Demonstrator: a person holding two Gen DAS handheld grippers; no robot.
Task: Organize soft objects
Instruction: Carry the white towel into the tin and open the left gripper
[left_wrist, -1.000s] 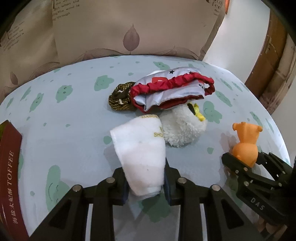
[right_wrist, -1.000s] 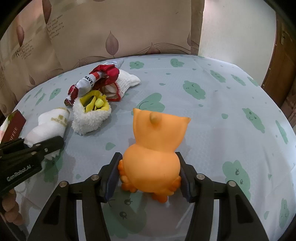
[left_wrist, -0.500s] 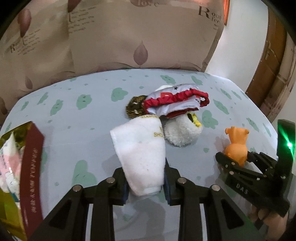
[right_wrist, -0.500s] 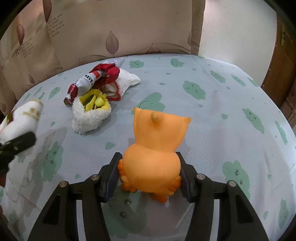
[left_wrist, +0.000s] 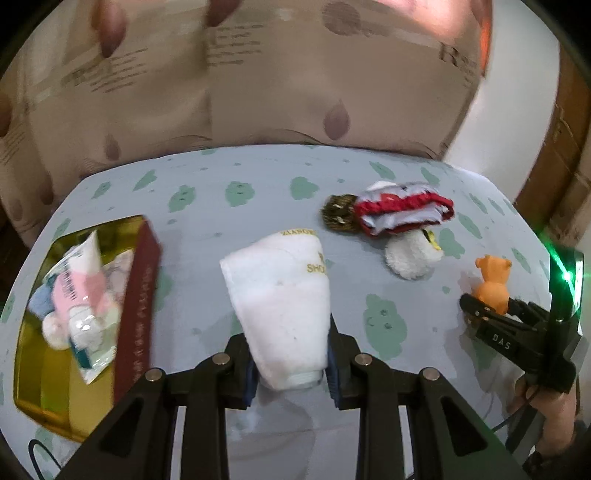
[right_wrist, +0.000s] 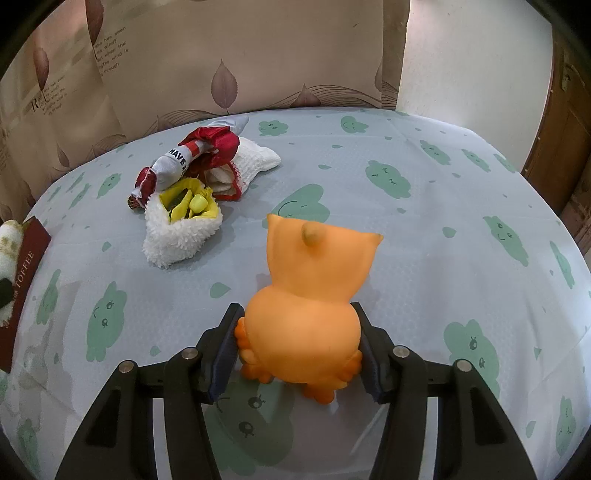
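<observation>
My left gripper (left_wrist: 291, 363) is shut on a rolled white towel (left_wrist: 282, 295) with gold lettering, held above the bed. To its left lies an open gold tin (left_wrist: 44, 376) with a dark red side (left_wrist: 136, 314), holding several soft items. My right gripper (right_wrist: 298, 354) is shut on an orange rubber toy animal (right_wrist: 310, 306), which stands on the sheet; the same right gripper (left_wrist: 487, 314) and the toy (left_wrist: 493, 280) show at the right of the left wrist view. A pile lies further back: a red and white cloth (right_wrist: 184, 158), a fluffy white slipper with yellow lining (right_wrist: 181, 229) and a white knitted piece (right_wrist: 251, 162).
The bed has a pale blue sheet with green cloud prints (right_wrist: 443, 221). Beige cushions with leaf prints (right_wrist: 221, 55) stand along the back. A white wall and a wooden door frame (right_wrist: 565, 129) are at the right. A hand (left_wrist: 550, 406) holds the right gripper's handle.
My left gripper has risen and swung left with the towel, bringing the open tin into its view. The right gripper and the orange toy have stayed still.
</observation>
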